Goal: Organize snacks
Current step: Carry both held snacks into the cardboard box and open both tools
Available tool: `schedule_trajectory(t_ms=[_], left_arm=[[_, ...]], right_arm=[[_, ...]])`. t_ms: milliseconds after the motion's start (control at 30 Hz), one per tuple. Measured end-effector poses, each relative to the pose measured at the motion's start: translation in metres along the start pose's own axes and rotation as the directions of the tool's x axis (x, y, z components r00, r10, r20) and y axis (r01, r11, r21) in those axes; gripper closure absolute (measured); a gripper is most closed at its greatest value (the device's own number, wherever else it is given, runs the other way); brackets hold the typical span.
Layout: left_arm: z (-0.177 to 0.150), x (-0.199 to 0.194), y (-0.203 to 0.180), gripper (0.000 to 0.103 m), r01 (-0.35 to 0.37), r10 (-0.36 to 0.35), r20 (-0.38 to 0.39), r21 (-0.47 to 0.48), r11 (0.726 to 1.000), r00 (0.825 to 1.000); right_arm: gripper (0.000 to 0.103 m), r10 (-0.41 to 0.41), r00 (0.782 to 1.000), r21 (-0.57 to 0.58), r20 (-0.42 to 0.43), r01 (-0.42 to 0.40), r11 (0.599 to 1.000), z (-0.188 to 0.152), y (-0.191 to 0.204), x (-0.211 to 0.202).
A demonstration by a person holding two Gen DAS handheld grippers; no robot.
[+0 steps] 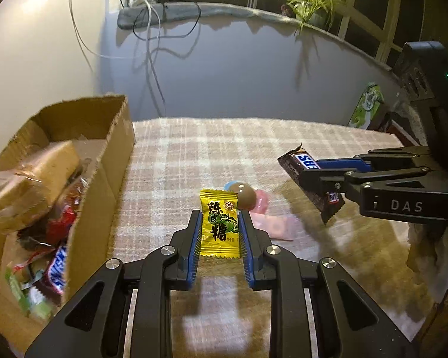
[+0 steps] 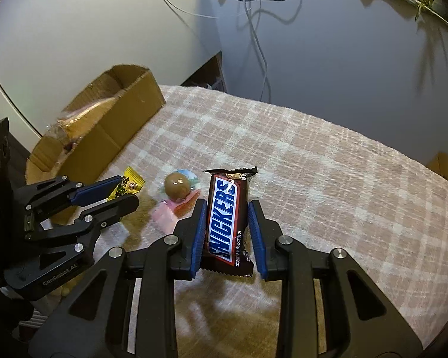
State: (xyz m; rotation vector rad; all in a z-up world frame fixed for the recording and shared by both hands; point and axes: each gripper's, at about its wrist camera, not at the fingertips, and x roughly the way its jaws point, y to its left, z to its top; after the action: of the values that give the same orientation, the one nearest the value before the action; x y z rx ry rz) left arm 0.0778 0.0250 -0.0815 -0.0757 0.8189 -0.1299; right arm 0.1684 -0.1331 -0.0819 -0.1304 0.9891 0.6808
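checked pink cloth (image 1: 194, 149) covers the table, cardboard box (image 1: 116, 149) of snacks at its left edge; right gripper (image 2: 227, 229) is clamped on a snickers bar (image 2: 227, 217), left gripper (image 1: 219, 229) on a yellow candy packet (image 1: 219, 223), both above a brown ball candy (image 2: 177, 185) lying on the cloth between them

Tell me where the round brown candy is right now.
The round brown candy lies on the checked cloth, on pink wrappers, between the yellow sweet in the left gripper and the Snickers bar.
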Motion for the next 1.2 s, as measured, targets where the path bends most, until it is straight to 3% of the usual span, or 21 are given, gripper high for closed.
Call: schedule_trajectory(t_ms=[200, 467, 867, 1200], left_arm=[[0.001, -0.027, 0.004, 0.08, -0.002, 0.002, 0.05, 0.011, 1.0, 0.999], [-0.002, -0.062, 0.033, 0.08, -0.038, 0.041, 0.11, -0.027, 0.999, 0.993], [-0.018, -0.096, 0.094, 0.08, -0.099, 0.115, 0.139, -0.114, 0.988, 0.984], [-0.029, -0.105, 0.133, 0.08, -0.129, 0.152, 0.139, -0.167, 0.978, 0.978]], right_arm=[[0.074, 0.019, 0.999, -0.019, 0.044, -0.018, 1.0, 0.002, 0.019, -0.023], [0.074, 0.061, 0.995, -0.095, 0.08, -0.054, 0.994, 0.012, 0.073, -0.036], [0.074, 0.143, 0.987, -0.198, 0.072, -0.127, 0.972, 0.03, 0.153, -0.021], [0.074, 0.178, 0.983, -0.244, 0.041, -0.163, 0.956, 0.038, 0.193, -0.001]])
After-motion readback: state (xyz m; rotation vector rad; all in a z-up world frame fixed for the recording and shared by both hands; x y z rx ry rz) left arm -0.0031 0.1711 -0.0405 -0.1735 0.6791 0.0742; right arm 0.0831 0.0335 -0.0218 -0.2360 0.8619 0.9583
